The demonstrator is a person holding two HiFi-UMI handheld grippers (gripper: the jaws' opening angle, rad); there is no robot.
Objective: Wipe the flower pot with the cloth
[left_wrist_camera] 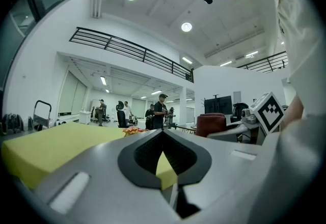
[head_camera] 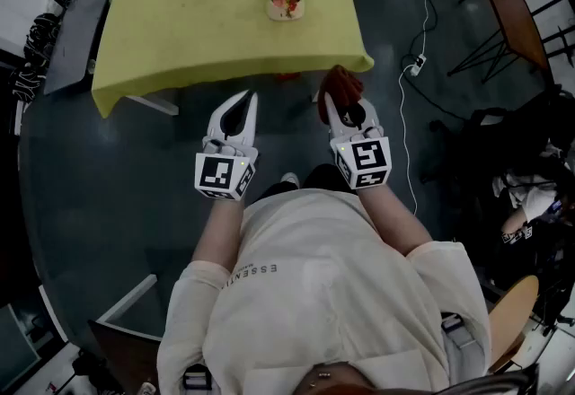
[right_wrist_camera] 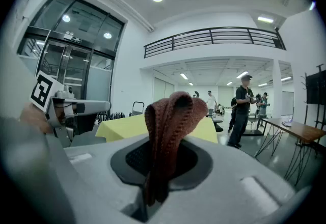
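Note:
A small white flower pot (head_camera: 285, 9) with pink and orange flowers stands on the yellow-green tablecloth (head_camera: 180, 25) near the table's front right. A reddish-brown knitted cloth (head_camera: 339, 86) (right_wrist_camera: 170, 131) is pinched between the jaws of my right gripper (head_camera: 346, 106) (right_wrist_camera: 153, 187), which is shut on it just before the table's front edge. My left gripper (head_camera: 247, 97) (left_wrist_camera: 163, 134) is shut with nothing in it, beside the right one and short of the table. From the left gripper view the flowers (left_wrist_camera: 133, 131) show only as a small patch beyond the cloth-covered table.
A grey table (head_camera: 76, 34) adjoins the yellow one on the left. A power strip and white cable (head_camera: 415, 66) lie on the dark floor at right, near a wooden table (head_camera: 512, 7) on black legs. Several people stand far off in the hall (right_wrist_camera: 244, 111).

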